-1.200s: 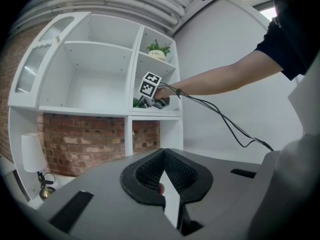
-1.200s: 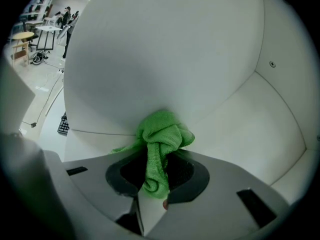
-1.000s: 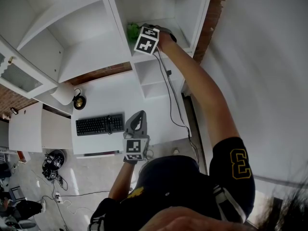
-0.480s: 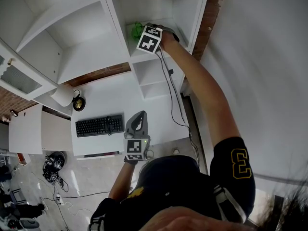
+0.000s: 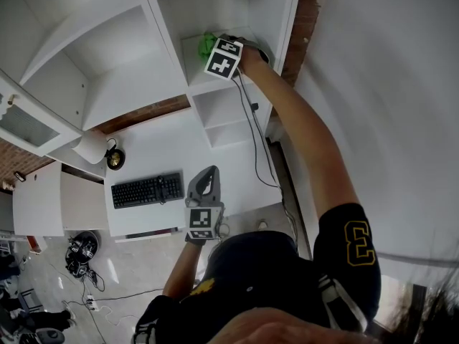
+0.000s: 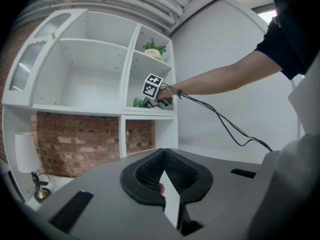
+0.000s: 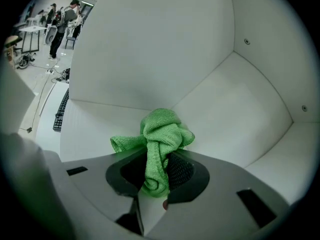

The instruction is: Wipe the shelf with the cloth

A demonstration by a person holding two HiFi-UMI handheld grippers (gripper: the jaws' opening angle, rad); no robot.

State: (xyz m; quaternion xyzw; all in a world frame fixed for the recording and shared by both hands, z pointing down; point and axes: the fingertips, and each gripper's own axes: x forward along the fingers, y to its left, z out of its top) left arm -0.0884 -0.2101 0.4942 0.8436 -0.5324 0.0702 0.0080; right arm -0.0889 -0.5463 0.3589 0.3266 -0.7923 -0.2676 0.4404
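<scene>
Two tongs show: your right tongs (image 7: 150, 156) pinch the bunched green cloth (image 7: 162, 131) inside the white shelf (image 7: 225, 114) compartment, upper centre of the head view. Your left tongs (image 6: 162, 151) are pressed together, holding nothing, at lower centre.

The bright green cloth (image 7: 159, 134) is a nubbly, looped microfibre weave, matt and soft, bunched between the jaws of the right gripper (image 7: 156, 159). The gripper's shell is matt grey plastic and its dark pads (image 7: 181, 171) are finely ribbed. Ahead of those jaws the white shelf (image 7: 225, 114) has smooth painted boards with a faint satin sheen. The left gripper (image 6: 163, 154) has the same matt grey plastic, its meshed black pads pressed together. Beyond its jaws stands a rough, matt red brick wall (image 6: 80, 141).
</scene>
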